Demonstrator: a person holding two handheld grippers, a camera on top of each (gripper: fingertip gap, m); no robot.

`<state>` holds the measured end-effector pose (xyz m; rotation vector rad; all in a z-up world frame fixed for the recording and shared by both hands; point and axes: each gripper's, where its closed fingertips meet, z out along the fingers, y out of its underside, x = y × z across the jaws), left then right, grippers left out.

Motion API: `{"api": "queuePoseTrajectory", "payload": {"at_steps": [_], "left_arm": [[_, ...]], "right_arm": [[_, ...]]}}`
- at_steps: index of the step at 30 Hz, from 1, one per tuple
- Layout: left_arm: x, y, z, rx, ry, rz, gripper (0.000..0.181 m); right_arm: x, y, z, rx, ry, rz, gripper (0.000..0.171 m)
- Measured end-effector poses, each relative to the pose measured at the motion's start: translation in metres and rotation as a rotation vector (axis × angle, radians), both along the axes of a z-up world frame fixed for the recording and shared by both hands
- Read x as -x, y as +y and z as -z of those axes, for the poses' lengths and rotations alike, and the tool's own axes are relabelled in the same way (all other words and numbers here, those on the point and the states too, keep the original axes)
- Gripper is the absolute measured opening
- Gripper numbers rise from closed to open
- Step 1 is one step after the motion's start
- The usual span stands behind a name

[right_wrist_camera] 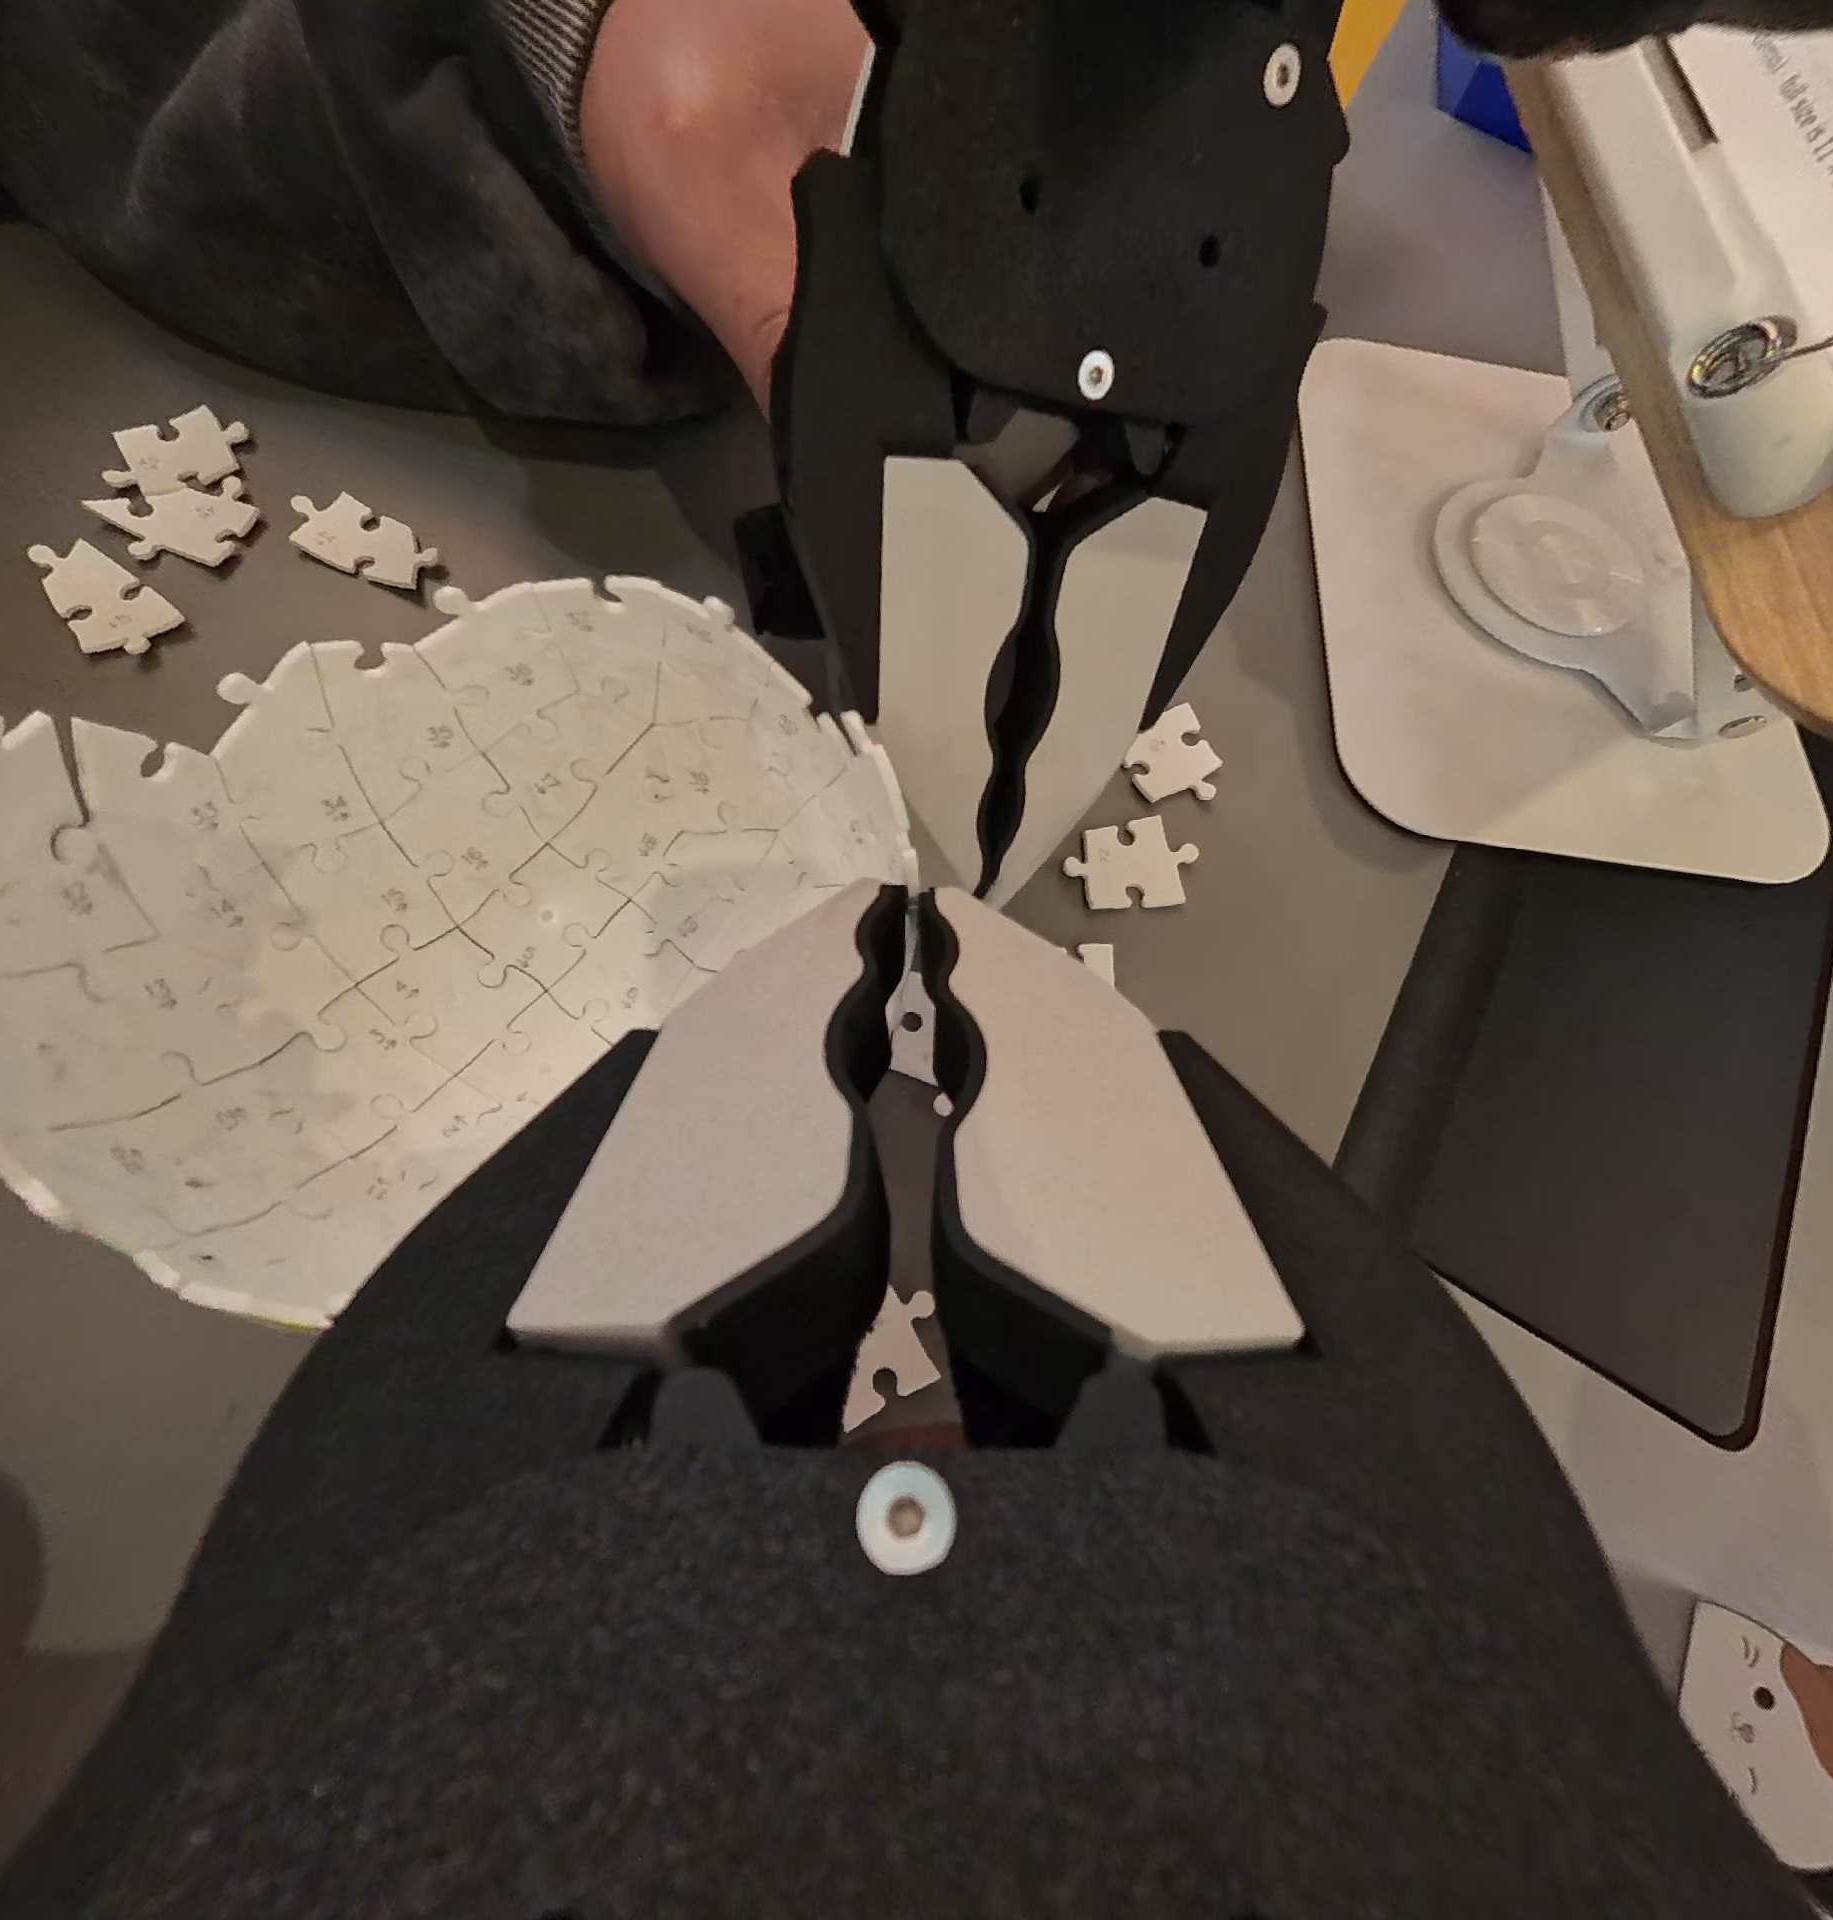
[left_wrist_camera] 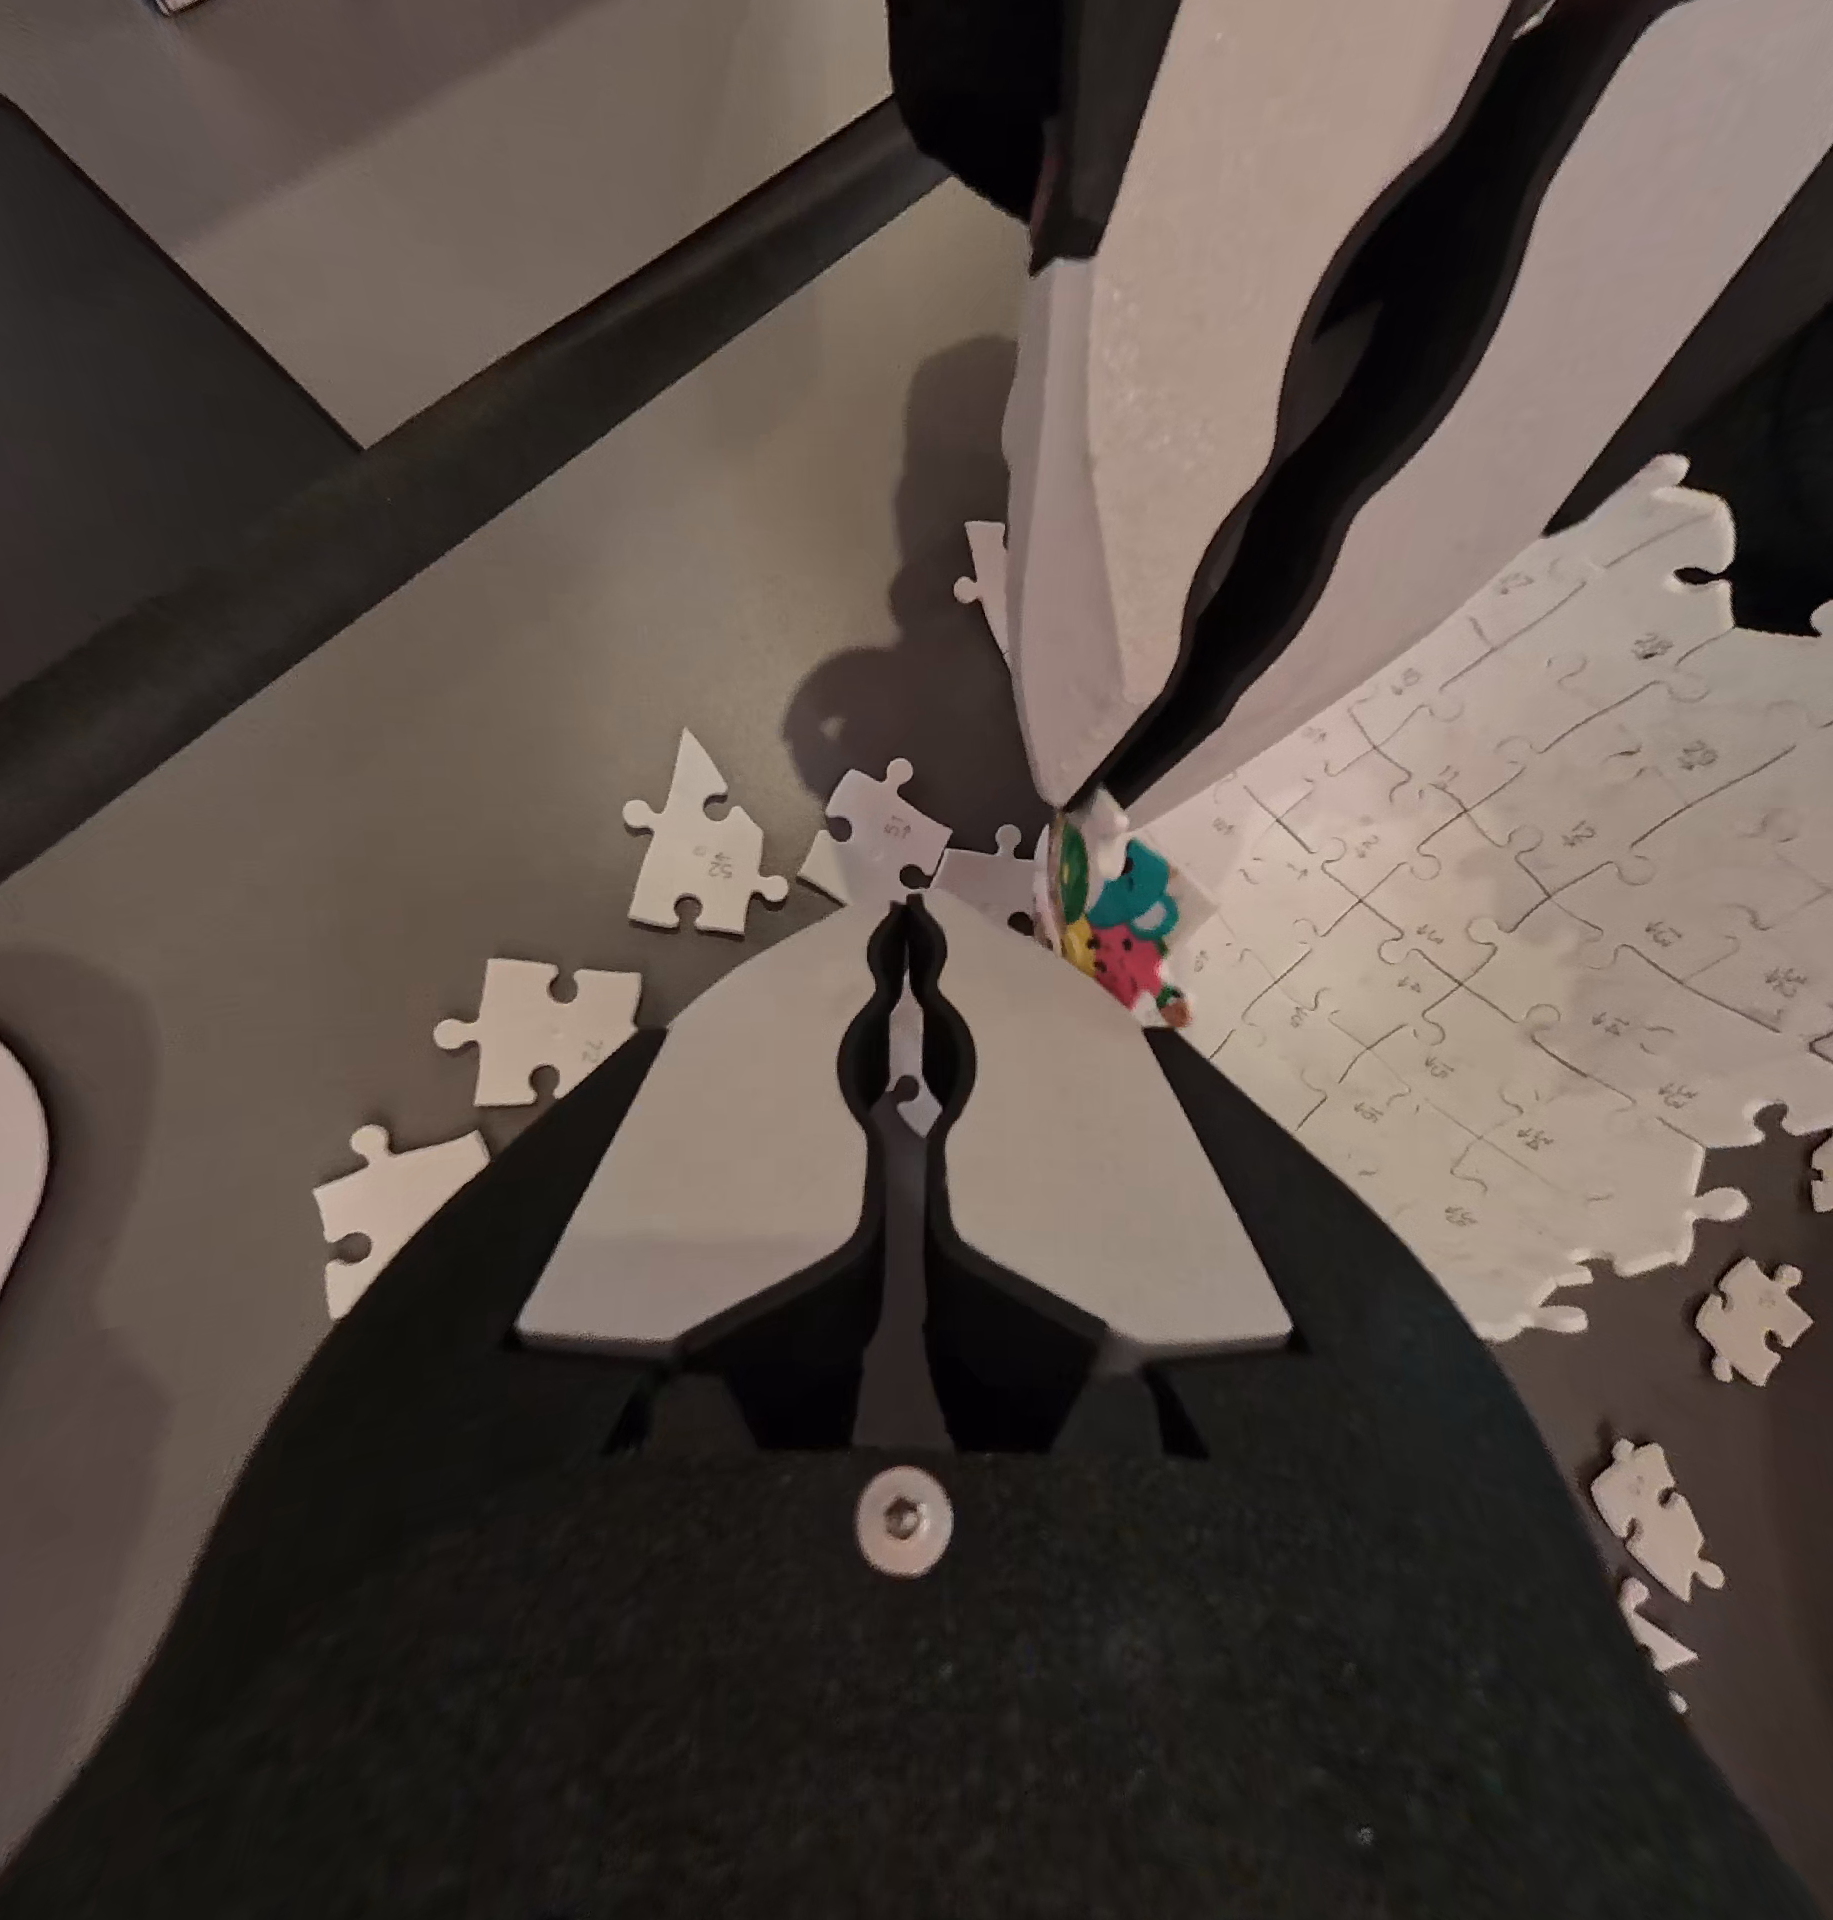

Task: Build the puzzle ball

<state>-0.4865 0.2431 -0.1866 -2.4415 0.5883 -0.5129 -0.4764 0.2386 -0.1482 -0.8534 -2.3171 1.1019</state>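
Note:
The half-built puzzle ball [right_wrist_camera: 320, 935] lies on the grey table as a white bowl-shaped shell, hollow side up; in the left wrist view [left_wrist_camera: 1514, 935] its coloured outside shows at the near rim. My right gripper [right_wrist_camera: 917, 899] is shut on that rim, and it also shows in the left wrist view [left_wrist_camera: 1083, 808]. My left gripper [left_wrist_camera: 907, 914] is shut, its tips almost touching the right gripper's, just outside the rim; it also shows in the right wrist view [right_wrist_camera: 985, 888]. A white piece shows through its finger gap; I cannot tell whether it is held. Loose white pieces [left_wrist_camera: 699, 852] lie beside it.
More loose pieces lie left of the shell [right_wrist_camera: 112, 597] and right of the grippers [right_wrist_camera: 1135, 862]. A person's sleeve [right_wrist_camera: 268, 208] rests behind the shell. A white stand base [right_wrist_camera: 1514, 675] and a dark pad [right_wrist_camera: 1566, 1091] lie to the right. Across from one pair of fingers to the other is roughly 4 centimetres.

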Motion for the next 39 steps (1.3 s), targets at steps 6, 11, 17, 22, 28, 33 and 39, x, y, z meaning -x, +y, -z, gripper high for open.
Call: {"api": "queuePoseTrajectory", "payload": {"at_steps": [6,11,17,22,28,33,39], "left_arm": [[0.0,-0.001,-0.001,0.0,0.001,0.003,0.0],[0.016,-0.004,-0.008,0.02,0.035,-0.025,0.004],[0.01,-0.01,-0.04,-0.007,-0.047,-0.05,0.026],[0.024,-0.011,-0.044,-0.016,0.169,-0.187,0.033],[0.014,-0.023,-0.06,-0.012,0.218,-0.211,0.038],[0.003,-0.021,-0.051,-0.047,0.369,-0.171,0.039],[-0.008,-0.017,-0.033,0.049,0.29,-0.15,0.038]], "right_arm": [[0.001,0.0,0.0,-0.002,0.004,0.001,0.003],[0.0,0.002,0.0,-0.007,0.004,0.007,0.002],[0.001,0.002,0.001,-0.004,0.002,0.008,0.003],[0.001,0.001,0.0,-0.008,0.003,0.008,0.003],[0.001,0.002,0.001,-0.015,0.001,0.011,0.003],[0.002,0.002,0.002,-0.021,-0.001,0.011,0.003],[0.002,0.001,0.002,-0.027,-0.005,0.009,0.003]]}}
